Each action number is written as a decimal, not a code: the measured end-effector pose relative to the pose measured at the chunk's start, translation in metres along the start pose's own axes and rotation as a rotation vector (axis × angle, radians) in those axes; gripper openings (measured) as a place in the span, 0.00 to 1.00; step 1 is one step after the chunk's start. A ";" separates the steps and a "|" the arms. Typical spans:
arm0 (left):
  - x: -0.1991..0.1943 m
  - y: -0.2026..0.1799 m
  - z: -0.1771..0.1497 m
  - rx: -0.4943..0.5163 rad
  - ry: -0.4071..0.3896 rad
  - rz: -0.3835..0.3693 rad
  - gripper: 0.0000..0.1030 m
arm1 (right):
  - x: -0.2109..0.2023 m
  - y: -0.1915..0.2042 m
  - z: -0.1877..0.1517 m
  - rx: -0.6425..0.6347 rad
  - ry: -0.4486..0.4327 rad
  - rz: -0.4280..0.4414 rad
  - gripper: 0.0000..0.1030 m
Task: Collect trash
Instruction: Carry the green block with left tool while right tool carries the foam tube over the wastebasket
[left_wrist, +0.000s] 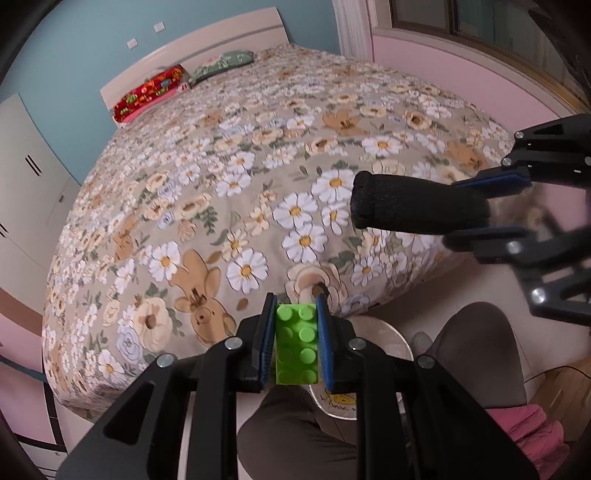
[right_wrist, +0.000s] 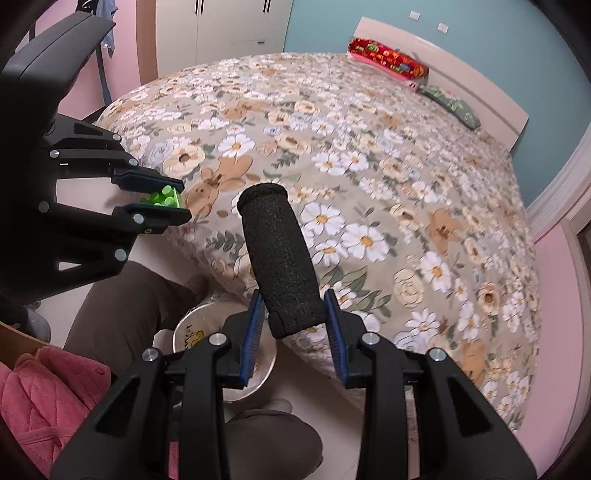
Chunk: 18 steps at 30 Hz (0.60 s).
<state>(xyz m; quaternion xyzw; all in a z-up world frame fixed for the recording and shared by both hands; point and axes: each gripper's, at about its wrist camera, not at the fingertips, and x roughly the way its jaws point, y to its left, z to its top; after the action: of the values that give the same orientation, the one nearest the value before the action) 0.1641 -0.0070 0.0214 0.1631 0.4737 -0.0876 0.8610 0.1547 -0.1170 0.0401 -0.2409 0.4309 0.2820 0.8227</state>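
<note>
My left gripper (left_wrist: 296, 306) is shut on a green toy brick (left_wrist: 296, 343), held just off the foot of the bed; it also shows at the left of the right wrist view (right_wrist: 183, 201) with the brick (right_wrist: 162, 197) between its fingers. My right gripper (right_wrist: 295, 295) is shut on a black foam tube (right_wrist: 280, 258) that sticks out forward and up. In the left wrist view the tube (left_wrist: 417, 206) comes in from the right, held by the right gripper (left_wrist: 484, 212). A metal bowl (right_wrist: 236, 384) sits on the floor below both grippers, also visible in the left wrist view (left_wrist: 384, 332).
The bed with a floral cover (left_wrist: 258, 166) fills both views. A red pillow (left_wrist: 147, 92) and a green pillow (left_wrist: 221, 64) lie at the headboard. The person's legs in brown trousers (right_wrist: 122, 314) and a pink jacket (right_wrist: 40, 398) are beside the bowl. White wardrobe (left_wrist: 26, 184) at left.
</note>
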 end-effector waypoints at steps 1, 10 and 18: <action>0.004 0.000 -0.002 0.000 0.008 -0.003 0.23 | 0.005 0.001 -0.002 0.001 0.007 0.006 0.33; 0.040 -0.006 -0.025 -0.008 0.085 -0.041 0.23 | 0.046 0.010 -0.020 0.023 0.071 0.065 0.33; 0.072 -0.012 -0.044 -0.016 0.145 -0.075 0.23 | 0.080 0.017 -0.039 0.046 0.128 0.115 0.33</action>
<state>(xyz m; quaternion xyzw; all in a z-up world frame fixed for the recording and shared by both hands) 0.1645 -0.0017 -0.0635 0.1445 0.5414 -0.1039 0.8217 0.1582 -0.1092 -0.0502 -0.2146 0.5022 0.3029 0.7811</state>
